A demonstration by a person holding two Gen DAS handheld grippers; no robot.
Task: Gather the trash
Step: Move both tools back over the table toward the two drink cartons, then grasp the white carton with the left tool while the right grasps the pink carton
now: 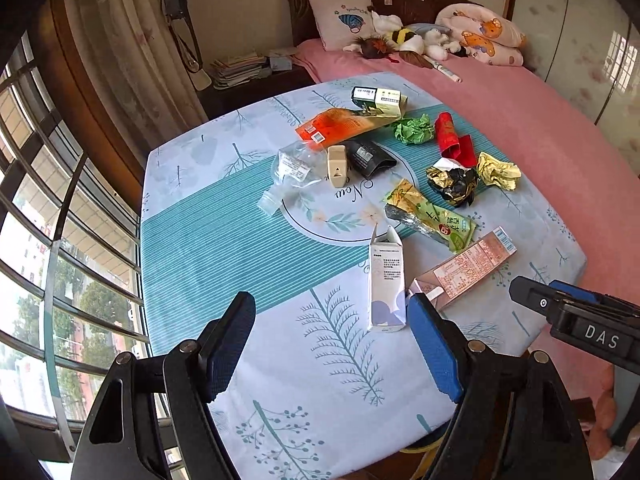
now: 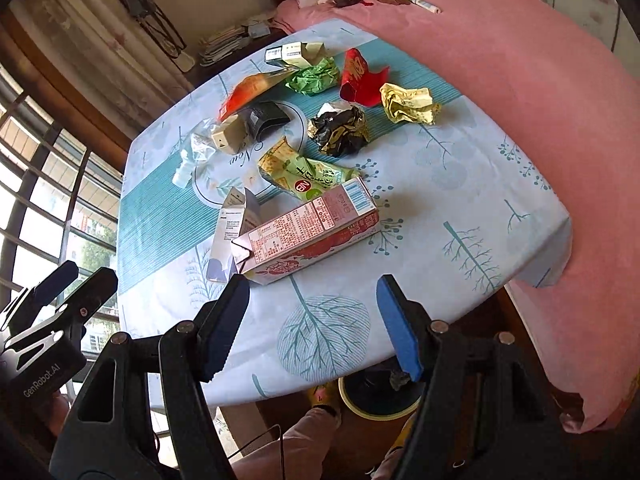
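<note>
Trash lies scattered on a table with a blue leaf-print cloth (image 1: pixel 248 248). Nearest are a white carton (image 1: pixel 386 284) (image 2: pixel 228 236) and a pink drink carton (image 1: pixel 464 270) (image 2: pixel 308 228). Behind them lie a green snack wrapper (image 1: pixel 432 216) (image 2: pixel 308 176), a black-gold crumpled foil (image 1: pixel 454 184) (image 2: pixel 340 128), a yellow paper ball (image 1: pixel 498 170) (image 2: pixel 408 102), a red packet (image 1: pixel 452 138) (image 2: pixel 360 76) and a green paper ball (image 1: pixel 414 128) (image 2: pixel 314 76). My left gripper (image 1: pixel 332 344) is open and empty, above the table's near edge. My right gripper (image 2: pixel 314 324) is open and empty, just short of the pink carton.
Further back lie an orange packet (image 1: pixel 340 126), a clear plastic bag (image 1: pixel 292 168), a beige box (image 1: pixel 336 164), a black pouch (image 1: pixel 370 156) and small boxes (image 1: pixel 380 98). A bed with a pink cover (image 1: pixel 540 128) borders the table's right. A barred window (image 1: pixel 48 240) is left.
</note>
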